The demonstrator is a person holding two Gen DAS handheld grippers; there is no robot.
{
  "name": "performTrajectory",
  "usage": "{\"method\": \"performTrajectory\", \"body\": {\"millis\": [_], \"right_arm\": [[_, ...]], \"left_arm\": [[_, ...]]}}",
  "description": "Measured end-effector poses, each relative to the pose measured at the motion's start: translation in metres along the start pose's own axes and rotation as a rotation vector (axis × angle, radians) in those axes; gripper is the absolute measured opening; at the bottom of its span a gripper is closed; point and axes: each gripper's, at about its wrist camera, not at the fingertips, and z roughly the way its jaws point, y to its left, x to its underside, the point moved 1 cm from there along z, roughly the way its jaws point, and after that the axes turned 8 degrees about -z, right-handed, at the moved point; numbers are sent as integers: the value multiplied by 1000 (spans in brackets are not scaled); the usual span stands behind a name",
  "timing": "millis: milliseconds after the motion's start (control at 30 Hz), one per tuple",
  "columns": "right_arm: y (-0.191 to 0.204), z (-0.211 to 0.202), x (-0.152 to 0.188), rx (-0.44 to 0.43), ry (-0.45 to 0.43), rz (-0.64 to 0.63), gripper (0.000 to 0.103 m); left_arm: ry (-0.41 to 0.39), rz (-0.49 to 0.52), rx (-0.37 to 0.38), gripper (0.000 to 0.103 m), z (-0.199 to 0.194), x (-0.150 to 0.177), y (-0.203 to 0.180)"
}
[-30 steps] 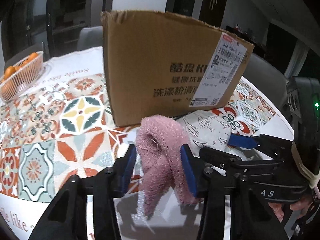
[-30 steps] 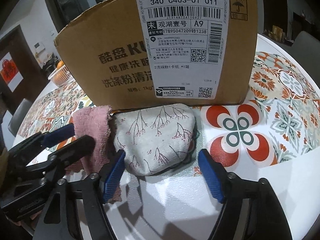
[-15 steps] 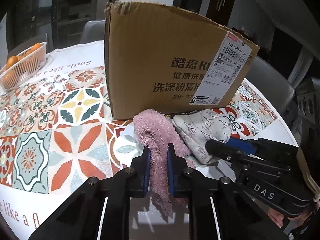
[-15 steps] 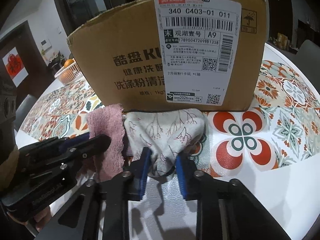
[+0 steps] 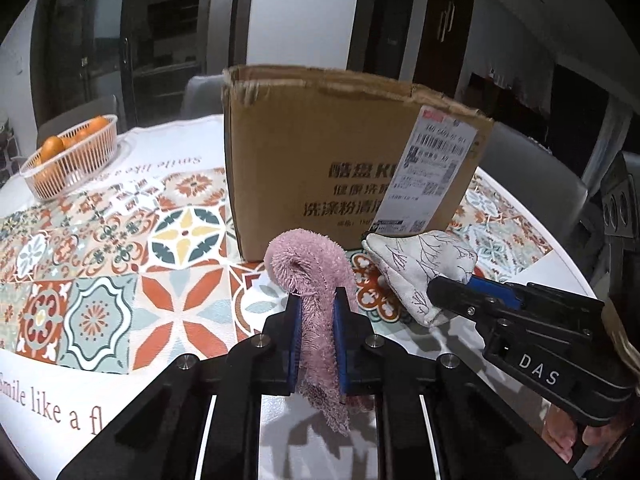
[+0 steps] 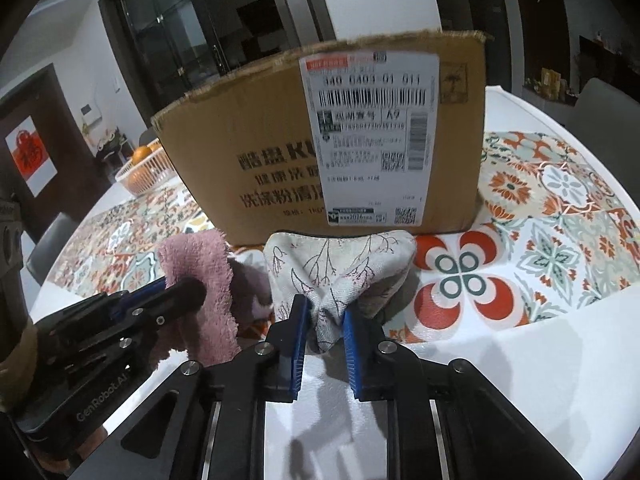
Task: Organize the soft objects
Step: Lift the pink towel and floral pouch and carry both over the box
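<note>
Jaws clamped: the left gripper point(image 5: 316, 312) pinches the pink towel point(image 5: 316, 280), the right gripper point(image 6: 324, 320) pinches the branch-printed cloth point(image 6: 340, 268) (both low in frame), below the cardboard box point(image 6: 280, 152).

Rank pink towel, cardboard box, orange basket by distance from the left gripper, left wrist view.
1. pink towel: clamped in the left gripper.
2. cardboard box: straight ahead, behind the towel.
3. orange basket: far left, table's back edge.

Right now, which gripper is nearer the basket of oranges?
Left. The left gripper, clamped on the pink towel, sits on the basket side; the right gripper, holding the printed cloth, is beyond it.
</note>
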Motion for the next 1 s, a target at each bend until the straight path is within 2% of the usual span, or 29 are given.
{"method": "performTrajectory", "body": {"millis": [633,1000], "right_arm": [[6,-81,-15,14,-172,-3,19],[8,-118,-27,26,-274,-18,19]], "left_arm": [[-201,72,-26,15,-75,-12,-30],[-304,93,-12,15,-108,-27,-42]]}}
